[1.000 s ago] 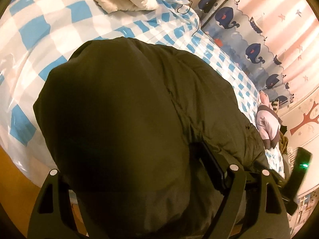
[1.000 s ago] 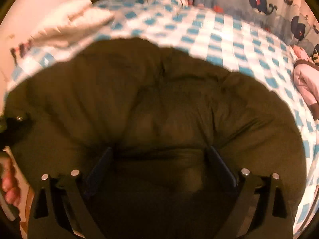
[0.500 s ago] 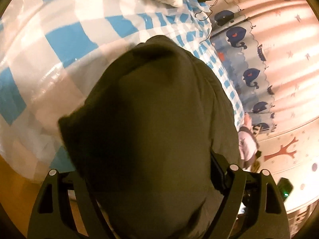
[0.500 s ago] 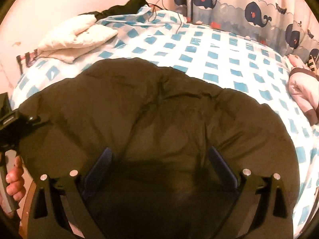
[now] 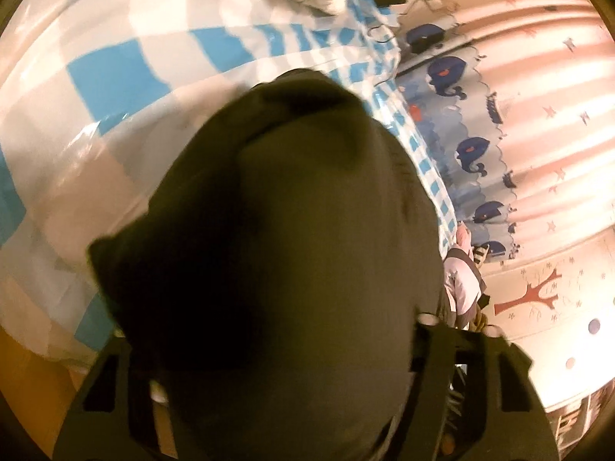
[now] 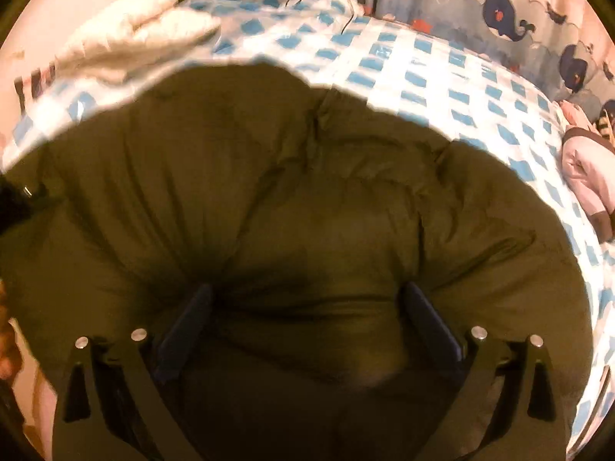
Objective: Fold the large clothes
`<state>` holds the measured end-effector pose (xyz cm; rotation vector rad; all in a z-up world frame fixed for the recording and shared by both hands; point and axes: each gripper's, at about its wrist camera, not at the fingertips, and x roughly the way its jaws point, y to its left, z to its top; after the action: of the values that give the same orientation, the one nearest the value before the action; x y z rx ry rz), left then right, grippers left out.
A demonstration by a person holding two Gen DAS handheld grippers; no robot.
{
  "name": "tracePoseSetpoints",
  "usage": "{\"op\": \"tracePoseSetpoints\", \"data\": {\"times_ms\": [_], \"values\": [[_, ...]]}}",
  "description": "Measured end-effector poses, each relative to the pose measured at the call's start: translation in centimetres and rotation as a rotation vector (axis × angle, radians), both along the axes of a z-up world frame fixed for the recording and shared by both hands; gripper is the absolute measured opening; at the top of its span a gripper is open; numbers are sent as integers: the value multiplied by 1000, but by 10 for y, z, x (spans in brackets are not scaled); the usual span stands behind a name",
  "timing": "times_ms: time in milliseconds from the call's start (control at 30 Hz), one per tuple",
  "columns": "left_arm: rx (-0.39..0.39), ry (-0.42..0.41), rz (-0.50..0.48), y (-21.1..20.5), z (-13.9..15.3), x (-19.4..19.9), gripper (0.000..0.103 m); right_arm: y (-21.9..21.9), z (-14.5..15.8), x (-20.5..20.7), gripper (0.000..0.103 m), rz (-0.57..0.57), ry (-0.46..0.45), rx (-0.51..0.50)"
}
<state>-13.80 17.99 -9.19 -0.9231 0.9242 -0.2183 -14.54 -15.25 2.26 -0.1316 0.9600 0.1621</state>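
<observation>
A puffy dark olive jacket (image 6: 307,173) lies spread on the bed and fills most of both views. My right gripper (image 6: 307,315) has a thick fold of it bulging between its two blue pads (image 6: 188,319), with creases running out from them. In the left wrist view the jacket (image 5: 292,211) swells up between the arms of my left gripper (image 5: 273,345) and hides the pads; these jaws are closing on the fabric. The left gripper (image 6: 15,199) also shows at the left edge of the right wrist view, at the jacket's side.
The bed carries a shiny blue-and-white check cover (image 6: 423,73). A white quilt (image 6: 134,42) sits at its far end with a cable beside it. A pink garment (image 6: 588,176) lies at the right edge. A whale-print curtain (image 5: 469,150) hangs behind. Wooden floor (image 5: 30,384) shows below the bed edge.
The left wrist view has rolled and dropped closer to the bed edge, and the left jaws have narrowed around the jacket. The right gripper has kept its hold and barely moved.
</observation>
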Motion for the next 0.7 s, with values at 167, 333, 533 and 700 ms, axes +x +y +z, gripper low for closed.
{"op": "tracePoseSetpoints", "data": {"times_ms": [167,333,533,700], "values": [[136,-138,-53,-27,46,2,30,3,-32,12,97,11,125,-47],[345,-335,-205,-105,120,5,28,2,-42,22,97,8,150,-7],[552,-454,-348,-185,162,-2,26,-55,-4,-18,97,-32,98,174],[674,-487,-445,-238,169,-7,26,-156,20,-65,97,-138,18,620]]}}
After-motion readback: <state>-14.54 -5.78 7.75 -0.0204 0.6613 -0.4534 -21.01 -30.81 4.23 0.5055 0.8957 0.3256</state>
